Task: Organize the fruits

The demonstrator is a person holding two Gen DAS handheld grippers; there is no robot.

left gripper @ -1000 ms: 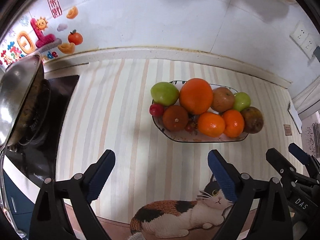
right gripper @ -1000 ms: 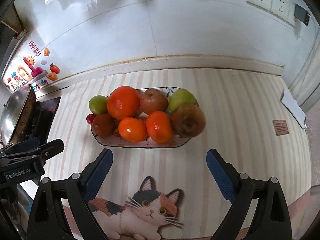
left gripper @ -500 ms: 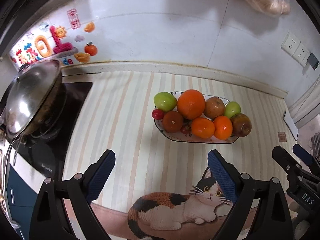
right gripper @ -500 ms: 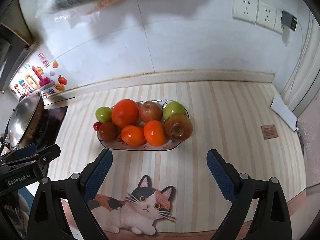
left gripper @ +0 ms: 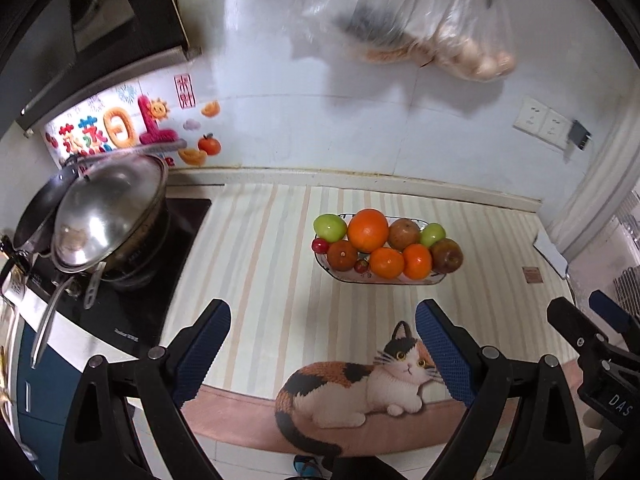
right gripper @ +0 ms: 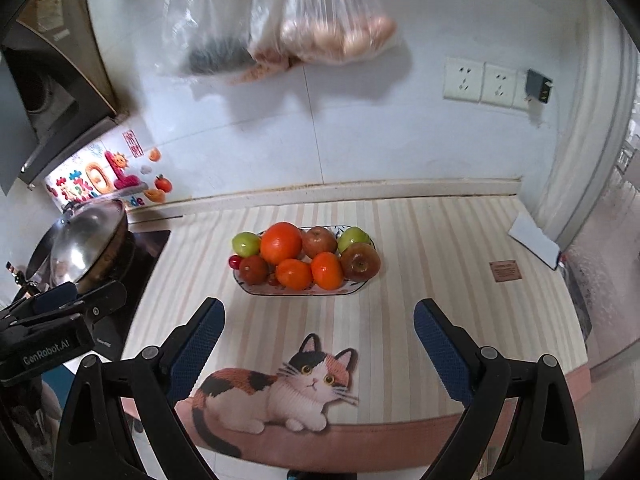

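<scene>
An oval plate (left gripper: 438,279) (right gripper: 352,290) stands on the striped counter mat, piled with fruit: a big orange (left gripper: 367,230) (right gripper: 281,242), two small oranges, green apples, red-brown apples and small red fruits. My left gripper (left gripper: 323,344) is open and empty, well short of the plate and above the mat's front. My right gripper (right gripper: 317,340) is open and empty, also well back from the plate. Each gripper shows at the edge of the other's view.
A lidded steel wok (left gripper: 108,212) (right gripper: 86,240) sits on the black stove at the left. Plastic bags of food (left gripper: 440,32) (right gripper: 320,28) hang on the wall above. Wall sockets (right gripper: 480,82) are at the right. A cat picture (right gripper: 276,388) marks the mat's front edge.
Both grippers have pulled back and up from the plate; the fruit looks smaller and farther, and the wall bags and range hood have come into view. Both stay open.
</scene>
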